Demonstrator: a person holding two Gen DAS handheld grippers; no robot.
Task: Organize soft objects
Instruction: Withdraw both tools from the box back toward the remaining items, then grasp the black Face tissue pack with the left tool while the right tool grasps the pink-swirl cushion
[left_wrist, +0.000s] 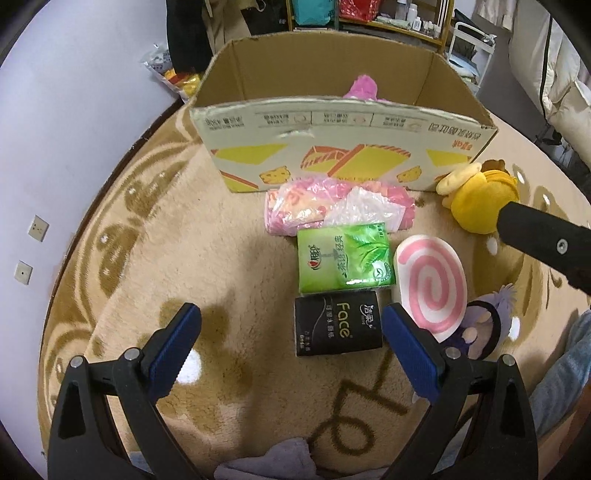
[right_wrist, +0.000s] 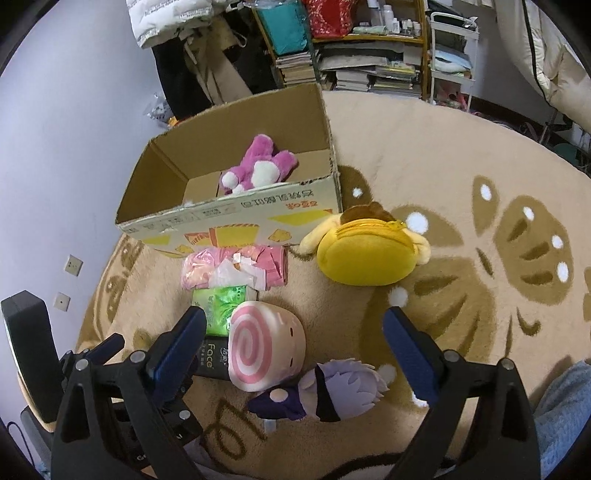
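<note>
An open cardboard box (left_wrist: 347, 147) (right_wrist: 236, 221) stands on the rug with a pink plush toy (right_wrist: 258, 166) (left_wrist: 364, 86) inside. In front of it lie a pink tissue pack (left_wrist: 332, 206) (right_wrist: 236, 266), a green tissue pack (left_wrist: 345, 262) (right_wrist: 221, 301), a black "Face" tissue pack (left_wrist: 338, 328) (right_wrist: 212, 356), a pink-swirl cushion (left_wrist: 432, 286) (right_wrist: 264, 350), a yellow plush (left_wrist: 476, 199) (right_wrist: 365, 251) and a purple-haired doll (left_wrist: 480, 328) (right_wrist: 332, 387). My left gripper (left_wrist: 291, 332) is open beside the black pack. My right gripper (right_wrist: 295, 332) is open above the swirl cushion and doll.
The beige patterned rug (right_wrist: 480, 184) covers the floor. Shelves with books and clutter (right_wrist: 369, 55) stand behind the box. A wall (left_wrist: 55, 147) with sockets runs along the left. A grey cloth (left_wrist: 280, 458) lies at the near edge.
</note>
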